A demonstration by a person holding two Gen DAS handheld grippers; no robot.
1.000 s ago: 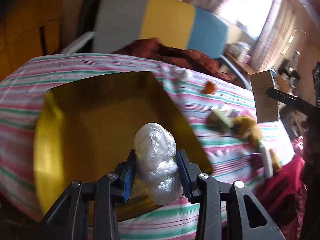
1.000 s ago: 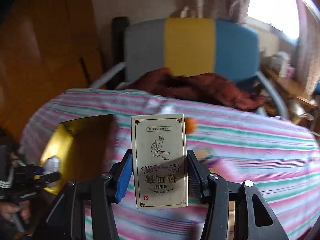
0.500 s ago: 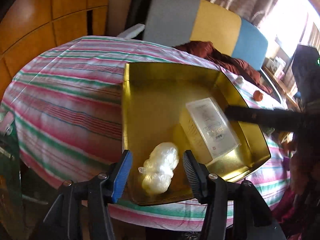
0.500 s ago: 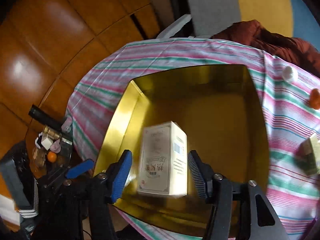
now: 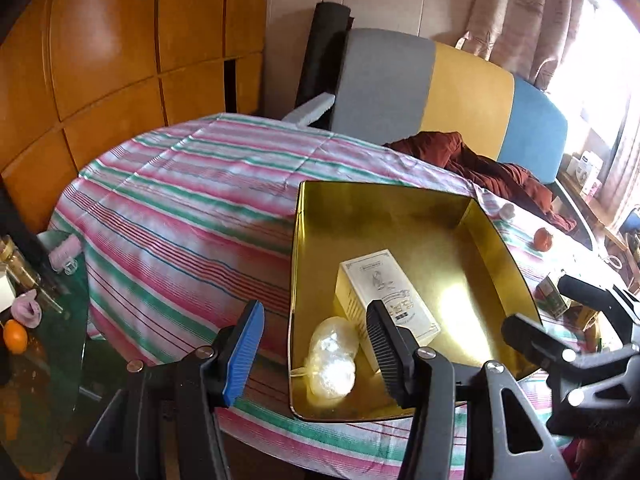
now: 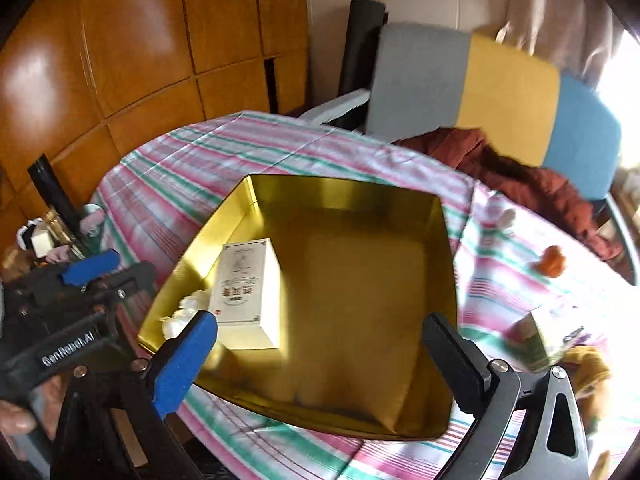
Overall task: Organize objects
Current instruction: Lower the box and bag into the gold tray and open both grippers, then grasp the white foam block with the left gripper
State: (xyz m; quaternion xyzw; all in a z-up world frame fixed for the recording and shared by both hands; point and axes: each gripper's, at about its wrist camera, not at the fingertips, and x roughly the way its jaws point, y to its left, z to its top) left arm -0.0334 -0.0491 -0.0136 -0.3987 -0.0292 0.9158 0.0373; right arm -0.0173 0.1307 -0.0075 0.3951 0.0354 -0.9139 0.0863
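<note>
While both grippers hang above the near edge of the striped tablecloth (image 5: 192, 208), the gold tray (image 5: 492, 248) sits on it with two things inside. The left gripper (image 5: 316, 340) has its jaws spread wide with nothing between them, and the right gripper (image 6: 320, 352) is likewise spread and empty over the tray's near rim. A cream box (image 5: 386, 294) with printed lettering lies flat in the tray's near left part. Just beside it, in the near left corner, rests a crumpled clear plastic wad (image 5: 332, 356), touching or nearly touching the box; in the right wrist view it is largely hidden behind the blue finger pad (image 6: 184, 364).

Out on the cloth to the right of the tray lie a small orange fruit (image 5: 543, 239), a white round cap (image 5: 507, 210) and a small green-and-white carton (image 6: 548, 336), which is blurred, so its print cannot be read. Behind the table stands a chair (image 5: 432, 88) with a grey, yellow and blue back, and a dark red garment (image 5: 480, 164) is heaped on it.
</note>
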